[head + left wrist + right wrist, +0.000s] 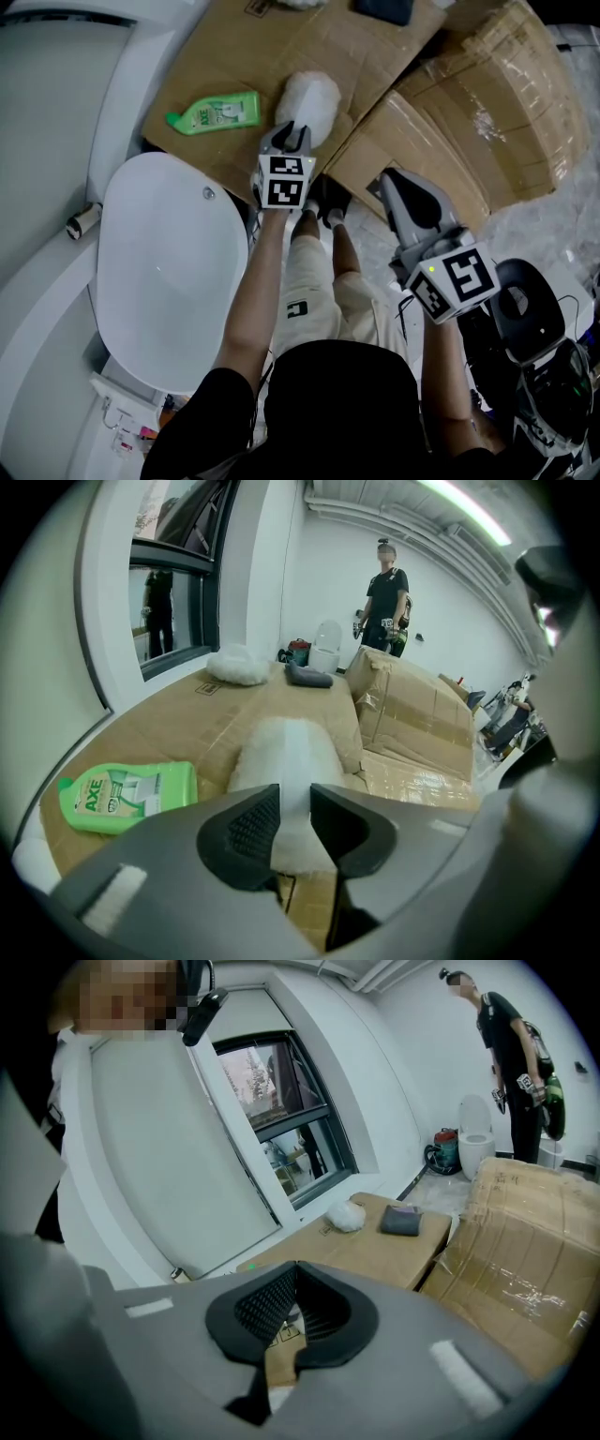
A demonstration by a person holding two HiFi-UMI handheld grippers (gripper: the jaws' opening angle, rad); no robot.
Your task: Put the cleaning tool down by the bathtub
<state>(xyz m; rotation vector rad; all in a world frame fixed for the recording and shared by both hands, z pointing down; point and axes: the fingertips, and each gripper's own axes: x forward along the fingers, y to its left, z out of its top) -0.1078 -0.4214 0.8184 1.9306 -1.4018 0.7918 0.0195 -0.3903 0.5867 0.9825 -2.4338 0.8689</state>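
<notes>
The cleaning tool (pixel 311 99), a white fluffy pad, lies on flattened cardboard (pixel 281 42) just past the white bathtub (pixel 141 183). My left gripper (pixel 292 129) is at the pad's near edge. In the left gripper view the cleaning tool (pixel 286 752) stretches away from the left gripper (pixel 293 803), whose jaws stand a narrow gap apart with white pile between them. My right gripper (pixel 389 180) hangs to the right over the cardboard's edge. In its own view the right gripper (pixel 292 1274) has its tips together and holds nothing.
A green cleaner bottle (pixel 217 112) lies on the cardboard left of the pad, also seen as the bottle (pixel 127 796). Wrapped cardboard boxes (pixel 497 103) fill the right. A dark machine (pixel 534 323) stands at lower right. A person (pixel 384 592) stands far off.
</notes>
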